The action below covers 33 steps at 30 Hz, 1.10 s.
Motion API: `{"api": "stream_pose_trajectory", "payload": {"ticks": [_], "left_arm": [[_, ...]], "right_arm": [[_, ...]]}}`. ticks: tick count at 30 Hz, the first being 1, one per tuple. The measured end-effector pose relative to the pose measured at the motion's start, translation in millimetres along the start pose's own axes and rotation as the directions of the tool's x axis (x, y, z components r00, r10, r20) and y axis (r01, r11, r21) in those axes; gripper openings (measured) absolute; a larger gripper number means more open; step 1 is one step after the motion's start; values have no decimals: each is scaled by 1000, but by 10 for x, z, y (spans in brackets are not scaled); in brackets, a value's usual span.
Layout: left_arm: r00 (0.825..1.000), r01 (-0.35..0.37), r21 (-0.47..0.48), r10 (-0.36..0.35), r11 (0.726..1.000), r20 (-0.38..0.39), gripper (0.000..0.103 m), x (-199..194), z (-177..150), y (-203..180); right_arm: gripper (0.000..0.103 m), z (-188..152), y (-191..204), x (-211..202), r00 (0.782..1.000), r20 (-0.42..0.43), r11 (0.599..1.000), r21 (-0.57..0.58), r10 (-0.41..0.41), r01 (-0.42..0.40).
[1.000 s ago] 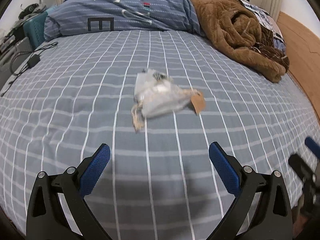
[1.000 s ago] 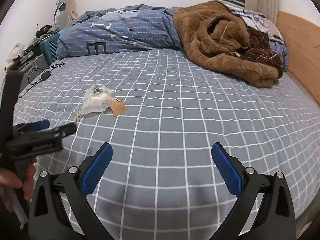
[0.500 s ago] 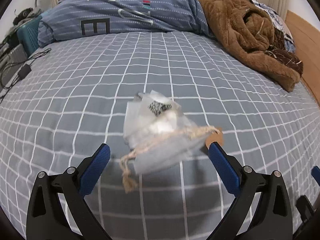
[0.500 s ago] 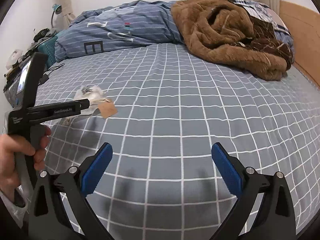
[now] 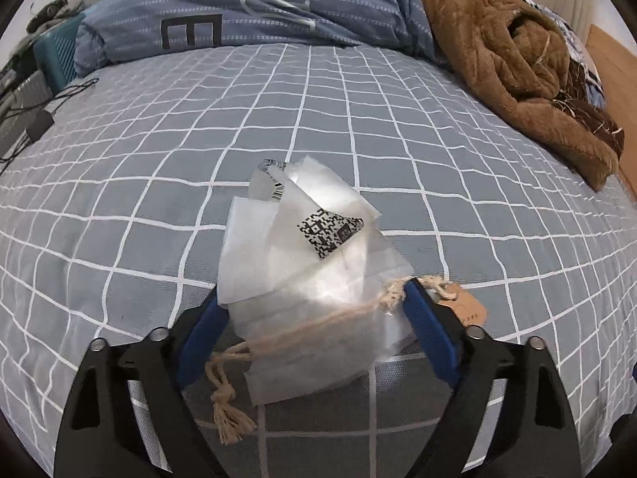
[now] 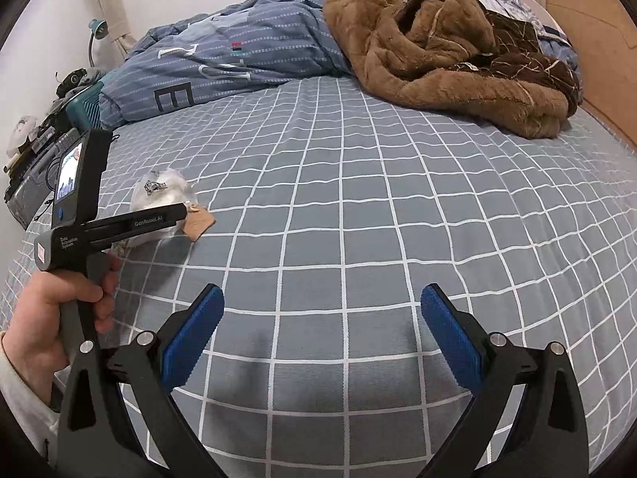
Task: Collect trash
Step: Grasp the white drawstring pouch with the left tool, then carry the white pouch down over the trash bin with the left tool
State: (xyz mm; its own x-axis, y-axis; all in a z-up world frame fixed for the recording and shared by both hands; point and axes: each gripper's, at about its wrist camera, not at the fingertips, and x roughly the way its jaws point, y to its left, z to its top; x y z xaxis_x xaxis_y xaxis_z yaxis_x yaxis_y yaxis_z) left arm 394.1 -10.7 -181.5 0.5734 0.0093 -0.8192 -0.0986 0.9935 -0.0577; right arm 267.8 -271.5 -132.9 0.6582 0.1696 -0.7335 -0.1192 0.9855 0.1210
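Note:
A crumpled clear plastic bag [image 5: 314,286] with a QR label, twine and a brown paper tag [image 5: 467,308] lies on the grey checked bed sheet [image 5: 358,139]. My left gripper [image 5: 314,334] is open, its blue fingers either side of the bag's near end, not closed on it. In the right wrist view the bag [image 6: 163,195] lies far left, partly hidden behind the left gripper [image 6: 175,215] held by a hand. My right gripper [image 6: 322,330] is open and empty over the bare sheet, well to the right of the bag.
A folded blue striped duvet [image 5: 247,8] lies at the bed's far end and a brown fleece blanket [image 5: 517,63] at the far right. A charger cable [image 5: 40,127] lies at the left edge. A wooden board [image 6: 589,40] borders the right side.
My left gripper has moved forward until the bag sits between its open fingers. The right gripper has tilted slightly; it stays open over the sheet.

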Motion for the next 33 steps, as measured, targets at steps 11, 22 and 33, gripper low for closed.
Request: {"api": "stream_pose_trajectory", "payload": {"ticks": [11,22,33], "left_arm": [[1000,-12,28,12,1000,23,40,-47,10,-27],[998,-19,59,15,998,65,34,-333,-29,-78],[999,7,53,-9,999,39,33,-667,-152,-32]], "right_arm": [[95,-19,-29,20,1000,-6,1000,7,-2,2],[95,-7,-37,2,1000,-8,1000,4,-17,17],[95,30,11,-211,999,19,999,-16,-29,29]]}}
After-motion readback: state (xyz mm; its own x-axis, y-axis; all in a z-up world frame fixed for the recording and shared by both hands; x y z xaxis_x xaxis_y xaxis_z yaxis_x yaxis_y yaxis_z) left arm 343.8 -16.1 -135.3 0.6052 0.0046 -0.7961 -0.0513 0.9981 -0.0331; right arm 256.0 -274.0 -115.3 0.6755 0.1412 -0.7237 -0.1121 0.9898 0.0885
